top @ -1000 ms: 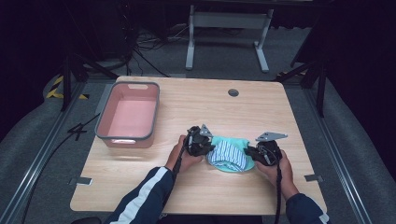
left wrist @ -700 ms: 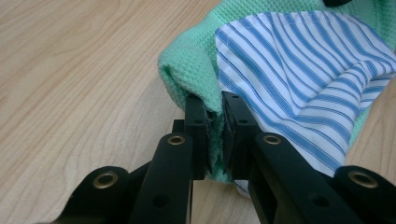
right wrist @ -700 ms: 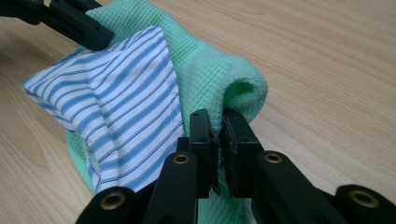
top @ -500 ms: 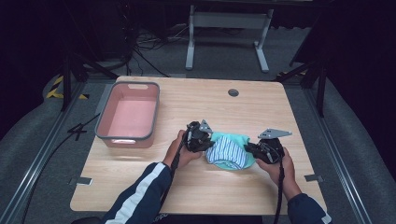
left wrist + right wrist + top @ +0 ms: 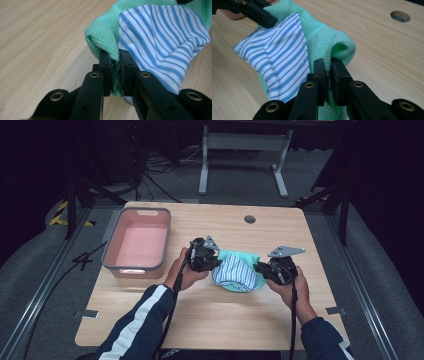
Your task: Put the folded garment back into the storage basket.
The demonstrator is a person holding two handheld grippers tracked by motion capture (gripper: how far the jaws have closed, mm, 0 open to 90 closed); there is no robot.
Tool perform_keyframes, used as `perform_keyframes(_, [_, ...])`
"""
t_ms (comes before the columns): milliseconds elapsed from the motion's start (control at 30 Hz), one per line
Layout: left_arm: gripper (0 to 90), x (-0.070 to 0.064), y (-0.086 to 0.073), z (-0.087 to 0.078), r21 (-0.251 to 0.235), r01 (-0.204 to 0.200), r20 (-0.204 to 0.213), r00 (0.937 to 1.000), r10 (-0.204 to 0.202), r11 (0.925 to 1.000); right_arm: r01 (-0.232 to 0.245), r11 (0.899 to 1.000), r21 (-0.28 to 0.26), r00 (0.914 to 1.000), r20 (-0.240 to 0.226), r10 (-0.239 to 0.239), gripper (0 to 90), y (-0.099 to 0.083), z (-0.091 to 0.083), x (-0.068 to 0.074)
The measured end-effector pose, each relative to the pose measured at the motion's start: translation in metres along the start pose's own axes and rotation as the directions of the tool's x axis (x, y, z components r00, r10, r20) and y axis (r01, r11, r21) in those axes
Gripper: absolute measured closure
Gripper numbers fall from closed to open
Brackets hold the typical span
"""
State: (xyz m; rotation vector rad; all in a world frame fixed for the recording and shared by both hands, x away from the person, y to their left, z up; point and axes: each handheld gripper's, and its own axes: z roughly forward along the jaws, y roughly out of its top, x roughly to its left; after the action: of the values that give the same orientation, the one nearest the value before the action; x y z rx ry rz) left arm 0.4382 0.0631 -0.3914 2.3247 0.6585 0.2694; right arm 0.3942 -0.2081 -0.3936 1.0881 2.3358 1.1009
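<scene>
**Cloth bundle gathered and raised between both grippers**

While the earlier frames showed the green cloth lying flatter and wider on the table, it is now seen drawn in and bunched, with the two grippers brought closer together. This is judged to mean that a fold or a lift is under way and that both holds have been kept.

Left to right: the pink tub (image 5: 136, 245) is placed near the left table edge, well apart from the work. The left gripper (image 5: 214, 263) is closed on a fold of the green cloth (image 5: 102, 37), with the striped cloth (image 5: 162, 35) lying against it. The bundle is held near the middle of the table (image 5: 215, 315), partly raised. The right gripper (image 5: 261, 268) is clamped on the opposite green fold.

Open room is noted in front of the bundle and behind it, up to the cable hole (image 5: 249, 219). The right table edge is near the right hand (image 5: 290, 287); the tub rim is the nearest obstacle on the left.
</scene>
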Motion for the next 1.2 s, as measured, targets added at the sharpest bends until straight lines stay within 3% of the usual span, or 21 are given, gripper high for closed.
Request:
perform_keyframes(400, [82.3, 0.021, 0.002, -0.045, -0.017, 0.021, -0.054, 0.9983, -0.022, 0.9996, 0.043, 0.998, -0.037, 0.9988, -0.019, -0.044, 83.0, 0.05, 0.006, 0.016])
perform_keyframes(700, [82.4, 0.04, -0.002, -0.08, -0.041, 0.048, -0.106, 0.9931, -0.052, 0.998, 0.073, 0.996, -0.052, 0.9961, -0.047, -0.075, 83.0, 0.08, 0.018, 0.033])
perform_keyframes(1033, [82.4, 0.061, -0.017, -0.116, -0.059, 0.078, -0.158, 0.9836, -0.086, 0.9952, 0.116, 0.991, -0.072, 0.9899, -0.074, -0.121, 83.0, 0.117, 0.037, 0.058])
perform_keyframes(1200, [82.4, 0.075, -0.029, -0.137, -0.059, 0.109, -0.186, 0.9754, -0.118, 0.9923, 0.128, 0.989, -0.08, 0.9859, -0.098, -0.135, 83.0, 0.132, 0.048, 0.07])
